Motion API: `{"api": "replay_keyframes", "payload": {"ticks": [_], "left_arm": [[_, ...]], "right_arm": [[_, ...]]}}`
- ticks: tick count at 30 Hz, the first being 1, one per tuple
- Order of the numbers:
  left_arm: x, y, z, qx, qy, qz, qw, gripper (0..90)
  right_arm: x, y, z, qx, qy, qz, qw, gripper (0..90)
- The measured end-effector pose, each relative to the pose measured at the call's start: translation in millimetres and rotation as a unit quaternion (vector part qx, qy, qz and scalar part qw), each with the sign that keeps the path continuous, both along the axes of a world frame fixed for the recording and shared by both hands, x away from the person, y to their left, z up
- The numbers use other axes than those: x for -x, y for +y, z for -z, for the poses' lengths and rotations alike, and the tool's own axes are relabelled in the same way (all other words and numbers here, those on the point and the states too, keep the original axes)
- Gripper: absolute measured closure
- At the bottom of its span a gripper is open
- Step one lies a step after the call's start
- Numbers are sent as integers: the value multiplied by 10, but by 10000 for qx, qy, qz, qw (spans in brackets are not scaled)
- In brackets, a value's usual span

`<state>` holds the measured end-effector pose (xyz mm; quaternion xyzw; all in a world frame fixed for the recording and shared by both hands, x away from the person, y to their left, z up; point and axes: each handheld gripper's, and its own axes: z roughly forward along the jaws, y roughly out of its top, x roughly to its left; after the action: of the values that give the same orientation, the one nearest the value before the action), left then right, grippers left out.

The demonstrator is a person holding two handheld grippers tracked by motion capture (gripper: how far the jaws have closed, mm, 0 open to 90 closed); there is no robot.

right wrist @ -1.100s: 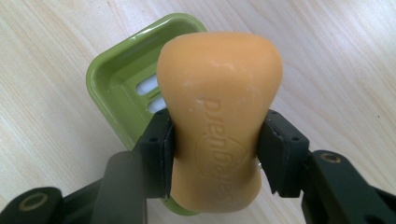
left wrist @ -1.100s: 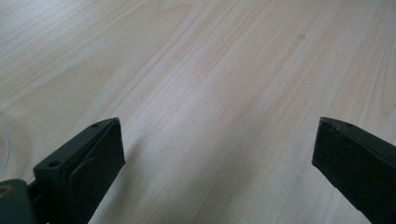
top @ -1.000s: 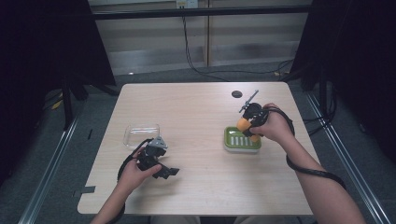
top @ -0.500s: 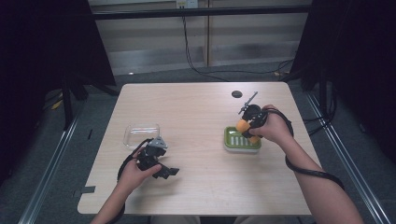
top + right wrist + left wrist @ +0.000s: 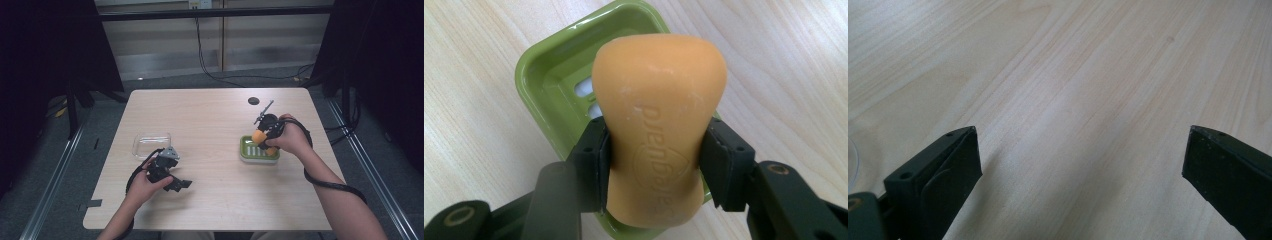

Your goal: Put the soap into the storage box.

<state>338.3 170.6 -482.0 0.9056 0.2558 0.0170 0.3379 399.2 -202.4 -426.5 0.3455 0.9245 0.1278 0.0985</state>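
Right gripper (image 5: 655, 167): closed on a bar of orange soap (image 5: 658, 125), which is pinched at its narrowed waist between the two black jaws; the pads are pressed against both of its sides.
Soap: held with its rounded end away from the camera in the right gripper view; embossed lettering is seen on its upper face. In the high view the soap (image 5: 258, 136) is seen at the gripper's tip, over the left part of the dish.
Soap dish (image 5: 549, 85): a green dish with rounded corners and pale slots in its floor, lying on the table directly beneath the soap. Whether the soap is touching the dish cannot be told.
Right hand (image 5: 290, 139): wrapped around the gripper body above the dish (image 5: 247, 152), on the right half of the table; a black cable is looped around the forearm.
Left gripper (image 5: 1080, 165): jaws spread wide, with nothing between them; bare wood grain is seen in the gap.
Left gripper, high view: (image 5: 181, 184) rested low over the table near its front edge, gripped by the left hand (image 5: 147, 182), well apart from the dish.
Clear container (image 5: 151, 145): a shallow transparent tray, set on the table just behind the left gripper.
Table (image 5: 210, 125): light wood with rounded corners; a small dark round spot (image 5: 253, 100) is seen near its far edge, behind the right hand.
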Motion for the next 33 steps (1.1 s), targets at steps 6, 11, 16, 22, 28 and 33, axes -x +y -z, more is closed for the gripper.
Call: {"api": "replay_keyframes", "payload": {"ticks": [6,11,16,22,28,33], "left_arm": [[-7,8,-8,-58,-5,37,10000,20],[-7,8,-9,-48,-6,33,10000,19],[-8,10,-9,-51,-10,35,10000,20],[-12,14,-10,-55,-19,44,10000,20],[-11,15,-10,-60,-10,39,10000,20],[-14,16,-5,-48,-24,27,10000,20]], "right_arm": [[-12,13,28,33,19,-3,10000,502],[-16,19,58,41,55,-20,10000,502],[-22,22,82,54,75,-33,10000,502],[-29,31,96,57,75,-21,10000,502],[-36,28,133,-18,90,18,10000,502],[-49,24,166,-68,145,-15,9999,502]]}}
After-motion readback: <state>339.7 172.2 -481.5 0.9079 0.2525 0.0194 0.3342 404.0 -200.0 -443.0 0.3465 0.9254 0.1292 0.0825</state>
